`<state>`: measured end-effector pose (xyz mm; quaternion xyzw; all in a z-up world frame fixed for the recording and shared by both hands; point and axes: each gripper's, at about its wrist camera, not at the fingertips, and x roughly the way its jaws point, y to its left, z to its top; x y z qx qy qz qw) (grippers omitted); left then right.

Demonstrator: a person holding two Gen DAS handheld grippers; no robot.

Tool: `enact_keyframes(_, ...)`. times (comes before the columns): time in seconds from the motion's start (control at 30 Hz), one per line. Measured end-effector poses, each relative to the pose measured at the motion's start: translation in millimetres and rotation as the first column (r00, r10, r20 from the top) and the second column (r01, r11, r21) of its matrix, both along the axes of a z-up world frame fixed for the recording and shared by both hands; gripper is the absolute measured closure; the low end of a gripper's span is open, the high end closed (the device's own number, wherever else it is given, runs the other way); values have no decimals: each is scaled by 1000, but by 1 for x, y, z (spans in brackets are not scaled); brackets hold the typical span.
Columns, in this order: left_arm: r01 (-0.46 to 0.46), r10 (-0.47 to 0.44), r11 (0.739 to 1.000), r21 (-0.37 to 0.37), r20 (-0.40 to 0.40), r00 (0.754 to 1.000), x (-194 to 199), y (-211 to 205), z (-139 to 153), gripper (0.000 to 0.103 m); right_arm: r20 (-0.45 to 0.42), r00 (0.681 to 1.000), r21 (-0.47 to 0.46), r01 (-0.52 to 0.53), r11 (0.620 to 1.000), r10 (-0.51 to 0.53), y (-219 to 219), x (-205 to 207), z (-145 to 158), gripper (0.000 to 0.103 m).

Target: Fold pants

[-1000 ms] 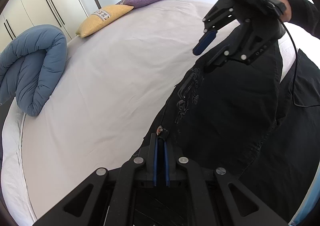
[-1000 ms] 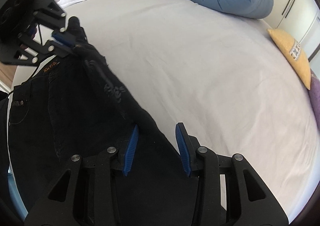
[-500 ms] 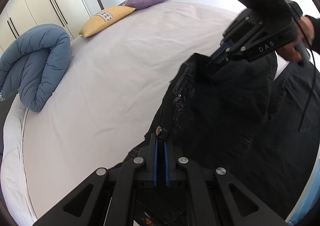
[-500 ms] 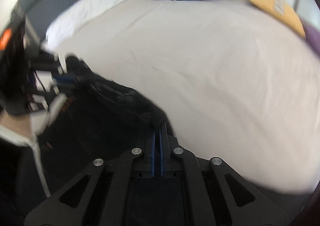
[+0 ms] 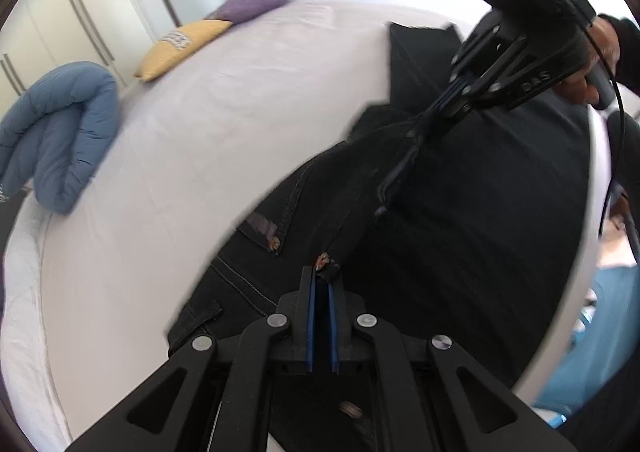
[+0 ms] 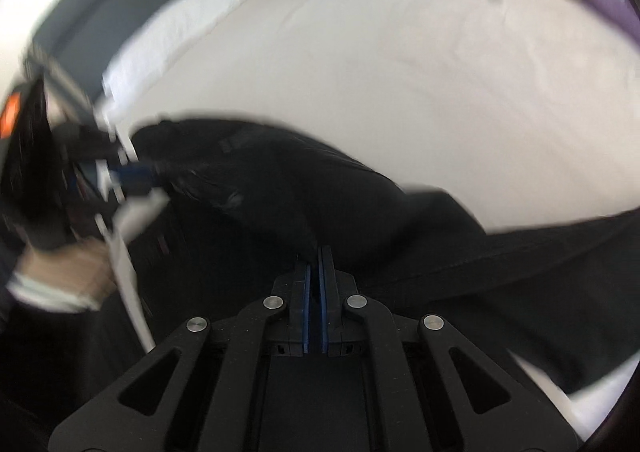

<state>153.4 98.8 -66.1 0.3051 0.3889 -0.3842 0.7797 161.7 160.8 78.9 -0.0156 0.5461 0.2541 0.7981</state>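
Black pants [image 5: 460,211] lie partly on the white bed [image 5: 200,155] and partly lifted. My left gripper [image 5: 322,280] is shut on the waistband near a copper rivet. My right gripper [image 6: 314,256] is shut on another fold of the pants [image 6: 288,187]; it also shows in the left wrist view [image 5: 460,87], pinching the cloth above the bed. The left gripper shows blurred in the right wrist view [image 6: 132,173], holding the far end of the stretched edge. A leg [image 6: 540,252] trails to the right.
A rolled blue duvet [image 5: 56,131] lies at the bed's left edge. A yellow pillow [image 5: 184,45] and a purple pillow [image 5: 260,1] sit at the far end. White wardrobes [image 5: 80,23] stand behind. The bed's near edge [image 5: 588,236] runs on the right.
My right gripper went from open to shut on the pants. Both grippers have lifted the cloth and moved it further over the bed, stretching the edge between them.
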Motion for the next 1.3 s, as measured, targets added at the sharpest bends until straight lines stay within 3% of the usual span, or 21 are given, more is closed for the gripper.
enact_keyframes(0.13,64,-63,997,51,-14,998,-46,3,-20,98,37,994,-162,-96,982,104,30,-81,-1,101)
enact_keyframes(0.2,82,-80,993,82,-27,996,-63,6,-31,98,73,981,-281,-153,947,180,57,-121,-8,101)
enact_keyframes(0.4,116,-115,986,119,-20,993,-101,22,-43,98,78,979,-325,-154,933,188,94,-177,-30,101)
enact_keyframes(0.6,142,-141,977,159,-17,990,-128,29,-62,98,98,970,-405,-165,900,221,121,-199,-40,101)
enact_keyframes(0.9,121,-123,979,163,2,992,-133,37,-69,98,141,962,-481,-139,866,233,139,-208,-56,101)
enact_keyframes(1.1,96,-97,983,158,1,995,-130,40,-71,98,144,949,-550,-159,820,280,163,-243,-77,101)
enact_keyframes(1.3,75,-77,984,163,8,997,-134,36,-67,94,155,950,-557,-141,819,269,164,-244,-94,99)
